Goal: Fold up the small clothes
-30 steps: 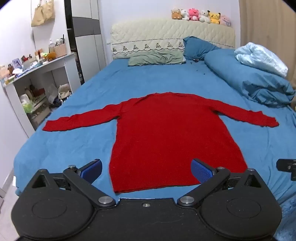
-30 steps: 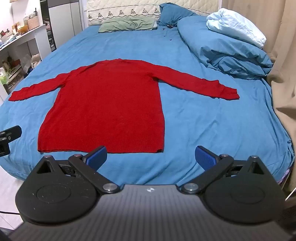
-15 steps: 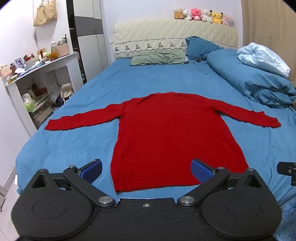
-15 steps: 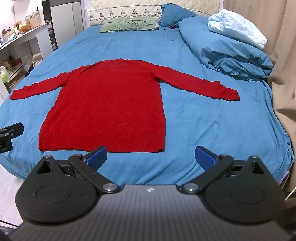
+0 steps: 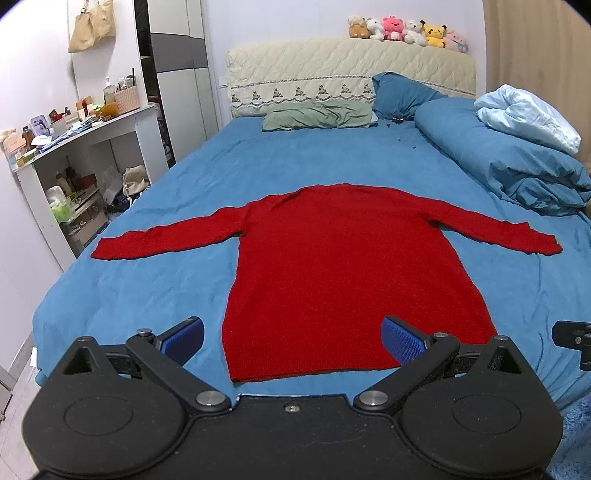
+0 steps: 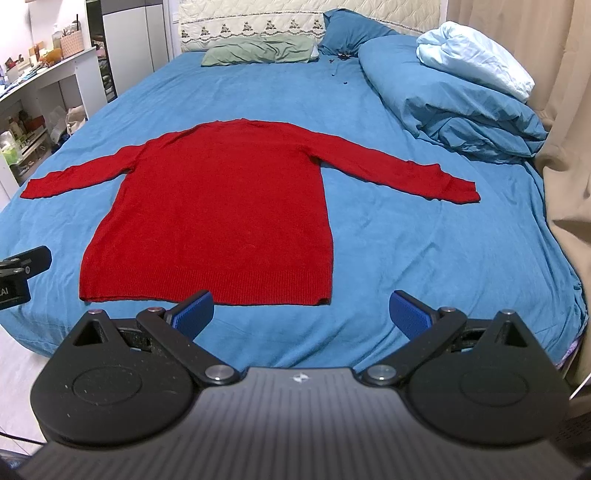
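Sweater (image 5: 343, 266) flat, collar toward headboard (image 5: 351, 77)

Blue bed (image 5: 295, 162), white shelf (image 5: 92, 129)

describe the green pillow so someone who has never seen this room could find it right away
Start at the bed with the blue sheet and look to its far end, under the cream quilted headboard. The green pillow lies flat there, the only pale green thing among blue bedding.

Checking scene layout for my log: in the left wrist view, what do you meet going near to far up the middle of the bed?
Left gripper, open → red sweater lying flat → bare blue sheet → green pillow → cream headboard → row of plush toys.
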`<state>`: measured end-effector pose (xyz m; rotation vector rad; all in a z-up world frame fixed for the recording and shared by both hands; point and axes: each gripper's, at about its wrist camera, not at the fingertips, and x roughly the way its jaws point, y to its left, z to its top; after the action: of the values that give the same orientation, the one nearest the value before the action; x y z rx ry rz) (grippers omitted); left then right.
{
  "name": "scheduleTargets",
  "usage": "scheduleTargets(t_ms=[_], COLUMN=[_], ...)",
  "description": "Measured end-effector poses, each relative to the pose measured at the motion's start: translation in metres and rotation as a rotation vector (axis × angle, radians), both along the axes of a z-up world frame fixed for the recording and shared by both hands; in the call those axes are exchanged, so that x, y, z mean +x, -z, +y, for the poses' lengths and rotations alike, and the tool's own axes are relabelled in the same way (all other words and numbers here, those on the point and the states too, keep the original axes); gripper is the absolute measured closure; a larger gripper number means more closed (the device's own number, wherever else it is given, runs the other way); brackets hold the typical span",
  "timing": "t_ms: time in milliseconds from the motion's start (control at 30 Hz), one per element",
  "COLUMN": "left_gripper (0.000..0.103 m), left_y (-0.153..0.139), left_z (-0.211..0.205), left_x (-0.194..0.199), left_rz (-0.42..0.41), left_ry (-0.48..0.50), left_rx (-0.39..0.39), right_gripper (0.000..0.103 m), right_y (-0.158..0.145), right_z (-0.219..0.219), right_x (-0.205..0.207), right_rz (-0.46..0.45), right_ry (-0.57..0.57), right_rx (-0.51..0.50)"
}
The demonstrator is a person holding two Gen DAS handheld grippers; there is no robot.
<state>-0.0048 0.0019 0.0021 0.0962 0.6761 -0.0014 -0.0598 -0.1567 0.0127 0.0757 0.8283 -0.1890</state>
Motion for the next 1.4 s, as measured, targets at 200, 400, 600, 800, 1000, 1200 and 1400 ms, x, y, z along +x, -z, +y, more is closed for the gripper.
scheduleTargets(t_ms=[200, 400, 600, 800, 1000, 1200, 1400], left_gripper=[0.000, 0.000, 0.000, 0.000, 0.000, 0.000, 0.000], left_y=[-0.0007, -0.0013, -0.0016, -0.0023, -0.0028, -0.0036, -0.0035], left_z=[0.0014, 0.0036, 0.0045, 0.0057, 0.0056, 0.0046, 0.0047], left_x=[-0.0010, -0.0026, -0.0037, -0.0052, -0.0057, -0.0044, -0.0031], left_rz=[-0.004, -0.007, -0.011, -0.016, -0.015, -0.010, -0.012], left_ry=[0.002, -0.002, -0.003, -0.004, -0.007, -0.009, -0.005], left_rx=[0.000, -0.012, -0.013, -0.012, -0.011, -0.009, -0.013], right_gripper=[0.000, 0.000, 0.000, 0.000, 0.000, 0.000, 0.000], right_y=[-0.0034, -0.0032, -0.0031, -0.0034, -0.0025, -0.0030, -0.0036], right_z=[-0.0009, -0.0010, -0.0040, -0.0037, -0.0052, -0.0051, -0.0051], right_x=[0.0021, 0.0021, 0.0010, 0.0002, -0.0005, -0.0007, -0.0005], right_rz=[0.001, 0.002, 0.000, -0.001, -0.004, -0.004, -0.005], right_ry=[-0.004, -0.004, -0.004, -0.006, -0.006, -0.006, -0.005], right_rx=[-0.002, -0.001, 0.001, 0.002, -0.003, -0.002, -0.004])
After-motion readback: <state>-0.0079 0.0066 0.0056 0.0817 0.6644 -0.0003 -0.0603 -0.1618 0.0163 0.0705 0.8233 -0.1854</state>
